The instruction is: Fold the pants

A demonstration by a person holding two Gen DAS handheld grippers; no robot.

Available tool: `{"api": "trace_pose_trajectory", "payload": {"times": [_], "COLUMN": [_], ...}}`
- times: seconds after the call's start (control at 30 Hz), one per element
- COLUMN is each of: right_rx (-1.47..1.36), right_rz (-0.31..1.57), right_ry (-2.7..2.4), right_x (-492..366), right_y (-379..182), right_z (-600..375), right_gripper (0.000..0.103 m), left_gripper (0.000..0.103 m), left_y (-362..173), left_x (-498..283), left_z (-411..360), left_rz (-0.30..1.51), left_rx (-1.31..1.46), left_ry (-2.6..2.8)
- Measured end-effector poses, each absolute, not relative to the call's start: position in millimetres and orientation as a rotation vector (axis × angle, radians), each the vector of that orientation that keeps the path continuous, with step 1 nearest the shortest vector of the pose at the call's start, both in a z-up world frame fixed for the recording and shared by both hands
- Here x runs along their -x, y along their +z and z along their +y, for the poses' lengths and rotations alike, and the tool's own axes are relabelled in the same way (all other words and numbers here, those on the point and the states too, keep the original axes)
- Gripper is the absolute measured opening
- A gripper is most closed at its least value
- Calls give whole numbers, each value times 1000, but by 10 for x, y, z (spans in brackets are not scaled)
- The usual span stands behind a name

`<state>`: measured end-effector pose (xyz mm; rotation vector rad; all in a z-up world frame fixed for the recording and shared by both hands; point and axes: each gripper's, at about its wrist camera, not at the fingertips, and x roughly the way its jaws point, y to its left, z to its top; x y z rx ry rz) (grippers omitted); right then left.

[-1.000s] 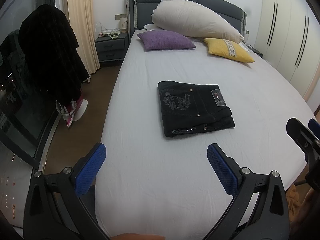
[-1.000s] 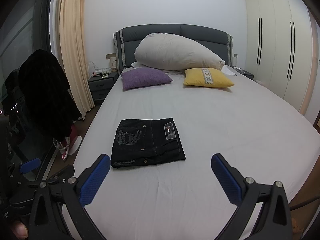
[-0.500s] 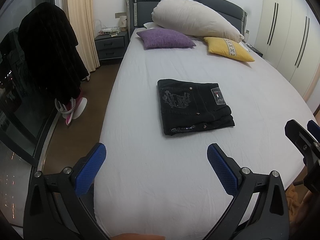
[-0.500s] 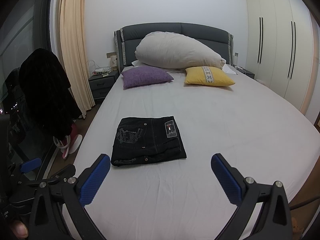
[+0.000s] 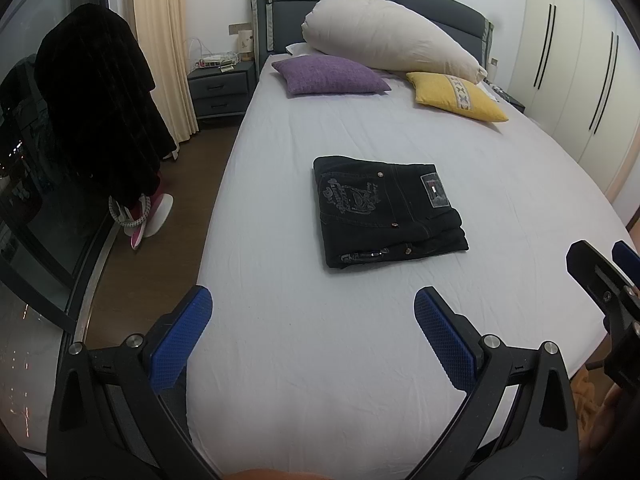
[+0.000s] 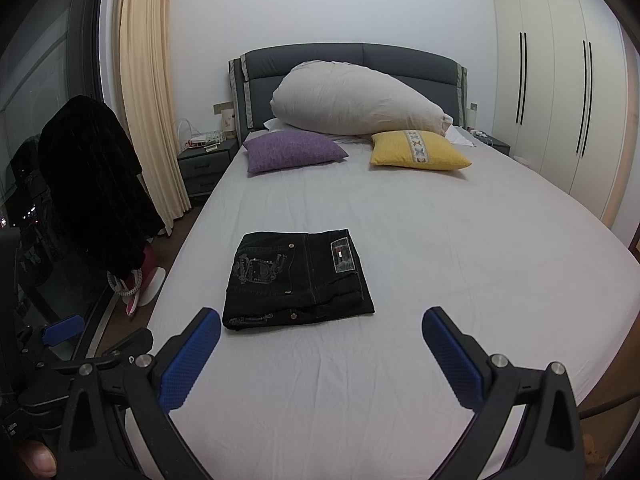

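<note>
A: L gripper (image 5: 313, 312)?
B: Jaws spread wide, nothing between the blue pads (image 5: 182, 342), held level, pointing fwd.
A: R gripper (image 6: 321, 330)?
B: Same, wide apart, empty, pads (image 6: 452, 360) clear. Its tip shows at the right edge of the L cam. Thumb tip (image 6: 38, 458) visible low left in R cam.

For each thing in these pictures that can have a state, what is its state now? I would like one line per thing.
Pants: folded into a compact stack, flat on the bed, nothing holding them.
Left tongs: open, empty, short of the pants.
Right tongs: open, empty, short of the pants.
Sheet: spread flat, a few light wrinkles.
Nightstand drawers: closed.
Wardrobe doors: closed.
Curtain: gathered to one side.
</note>
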<state>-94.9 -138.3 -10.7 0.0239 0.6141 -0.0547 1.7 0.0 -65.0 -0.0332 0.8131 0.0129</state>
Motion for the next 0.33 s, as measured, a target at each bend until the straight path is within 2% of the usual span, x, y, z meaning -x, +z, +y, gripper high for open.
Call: {"api": "trace_pose_trajectory", "payload": {"times": [0.33], "right_rx": [-26], "right_rz": [617], "right_ry": [-53], "right_x": [946], "right_y": [-89], "right_z": [-1402], "right_gripper": [103], "left_gripper": [103], "left_y": [-696], "left_x": [24], "left_z": [-8], "left_rz": [806], "left_rx": [20], "left_ry": [9]}}
